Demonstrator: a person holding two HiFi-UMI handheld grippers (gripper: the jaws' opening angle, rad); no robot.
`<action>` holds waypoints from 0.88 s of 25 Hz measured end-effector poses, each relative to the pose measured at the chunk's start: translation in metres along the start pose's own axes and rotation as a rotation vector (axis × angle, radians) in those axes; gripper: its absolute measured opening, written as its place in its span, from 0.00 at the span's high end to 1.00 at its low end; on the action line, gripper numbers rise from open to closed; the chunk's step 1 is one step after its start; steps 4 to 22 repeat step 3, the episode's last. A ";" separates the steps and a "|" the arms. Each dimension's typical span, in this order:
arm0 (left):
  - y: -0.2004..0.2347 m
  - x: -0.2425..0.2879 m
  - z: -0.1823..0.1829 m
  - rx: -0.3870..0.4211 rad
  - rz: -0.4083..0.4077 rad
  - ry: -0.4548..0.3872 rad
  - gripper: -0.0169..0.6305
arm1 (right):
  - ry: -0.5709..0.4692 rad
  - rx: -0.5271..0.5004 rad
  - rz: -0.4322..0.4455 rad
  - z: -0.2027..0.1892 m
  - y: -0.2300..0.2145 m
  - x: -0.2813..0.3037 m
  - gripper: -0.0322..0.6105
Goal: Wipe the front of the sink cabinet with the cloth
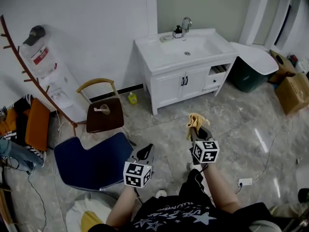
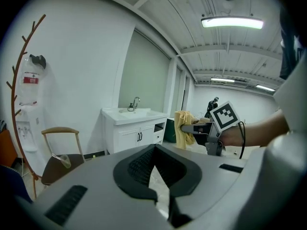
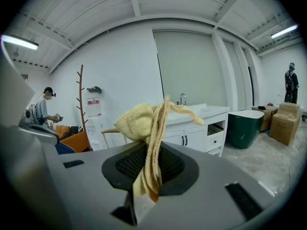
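**Cloth in the right tool, cabinet front straight ahead and well apart**

Head view: The right tool is closed on the yellow cloth, which stands up in a bunch above its tips. The left tool is lower and to the left, with its jaws together and nothing in them. The sink cabinet stands against the far wall, ahead of both tools across the bare floor. Its white front runs sideways and at a small slant, with the right end a little farther away. The right tool is the nearer one to this front and points almost directly at the two doors. It does not touch the cabinet yet.

Left gripper view: The jaws meet at their tips and hold nothing; only floor shows through the narrow slit behind them. The cabinet is far in front, slightly to the left. The right tool with the cloth is out to the right side, apart from the cabinet.

Right gripper view: The jaws are pressed on the cloth, which hangs between the pads and bulges above them. The cabinet front shows behind the cloth, slightly to the right. In my judgement, the next move needs this tool to go forward until the cloth reaches the doors.
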State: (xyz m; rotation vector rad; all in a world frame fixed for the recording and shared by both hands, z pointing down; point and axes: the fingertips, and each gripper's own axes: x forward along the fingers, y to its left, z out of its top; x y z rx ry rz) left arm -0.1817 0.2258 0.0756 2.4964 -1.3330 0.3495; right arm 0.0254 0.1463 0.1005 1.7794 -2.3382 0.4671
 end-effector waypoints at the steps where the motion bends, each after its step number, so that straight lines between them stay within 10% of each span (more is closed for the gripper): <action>1: 0.001 -0.007 -0.001 0.008 -0.009 0.002 0.95 | -0.004 0.001 -0.004 0.000 0.007 -0.005 0.83; 22: 0.003 -0.020 -0.003 0.022 -0.027 0.005 0.95 | -0.010 0.002 -0.012 -0.001 0.020 -0.013 0.83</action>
